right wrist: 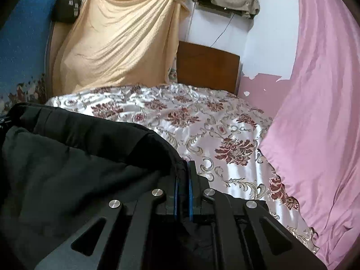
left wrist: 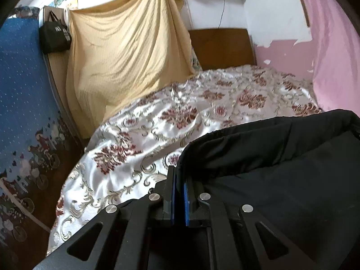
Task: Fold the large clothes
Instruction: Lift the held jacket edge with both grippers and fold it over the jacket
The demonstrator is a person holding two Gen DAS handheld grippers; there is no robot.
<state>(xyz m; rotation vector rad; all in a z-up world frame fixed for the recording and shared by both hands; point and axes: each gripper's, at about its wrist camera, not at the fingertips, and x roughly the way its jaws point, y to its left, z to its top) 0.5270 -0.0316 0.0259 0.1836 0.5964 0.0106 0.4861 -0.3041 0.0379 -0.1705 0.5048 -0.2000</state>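
Both claws, left claw point(left wrist: 179, 193) and right claw point(right wrist: 183, 191), are pinched tight on the black garment point(left wrist: 281, 168) edge, slung between them over the bed point(right wrist: 202, 121), so next it probably gets laid flat ahead.

A matt black cloth garment point(left wrist: 281, 168), soft and slightly quilted, lies over a glossy satin bedspread point(left wrist: 180, 112) with woven floral brocade. Each claw is matt black plastic with shiny metal rivets point(right wrist: 114, 203) and blue rubbery pads point(right wrist: 190, 193). The headboard point(right wrist: 207, 65) is smooth brown wood.
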